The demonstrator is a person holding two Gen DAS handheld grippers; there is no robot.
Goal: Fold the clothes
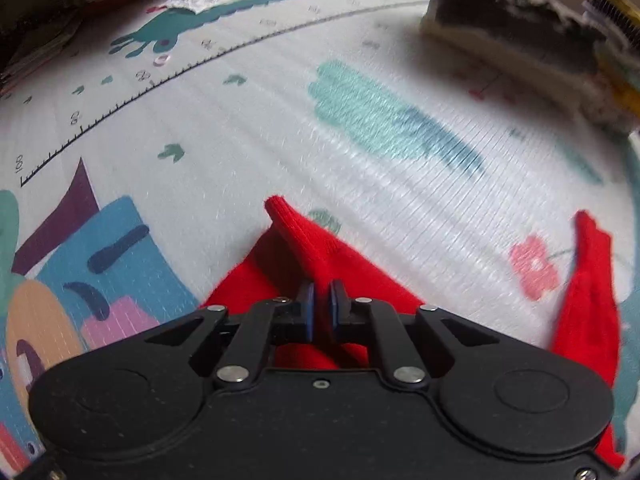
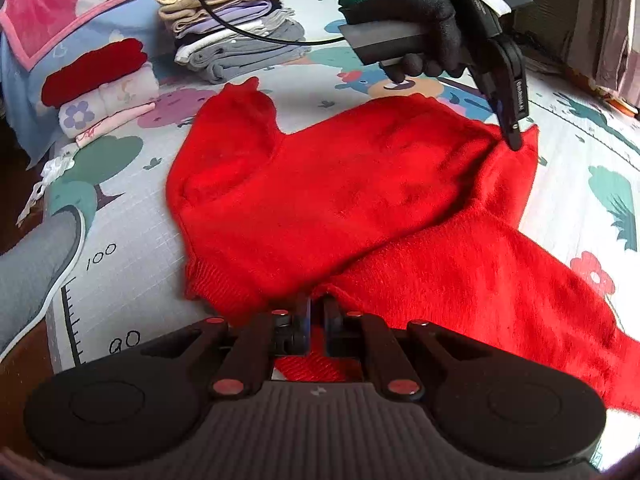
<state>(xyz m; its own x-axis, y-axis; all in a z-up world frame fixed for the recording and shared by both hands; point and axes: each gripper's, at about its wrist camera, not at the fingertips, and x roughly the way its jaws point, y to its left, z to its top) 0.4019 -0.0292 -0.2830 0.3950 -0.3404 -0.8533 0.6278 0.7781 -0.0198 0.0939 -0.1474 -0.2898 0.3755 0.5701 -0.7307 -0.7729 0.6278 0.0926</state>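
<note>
Sweater [image 2: 360,200] lies flat on mat [image 2: 580,208], sleeve toward folded stacks. Both grippers [image 1: 322,304] [image 2: 316,316] clamp it; hem hidden under right gripper.

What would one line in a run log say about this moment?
task: fold clothes | left tool: shut on red sweater | right tool: shut on red sweater | surface: play mat | folded stacks: behind

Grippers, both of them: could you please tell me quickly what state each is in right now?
Left gripper: shut on the red sweater.
Right gripper: shut on the red sweater's edge.
</note>
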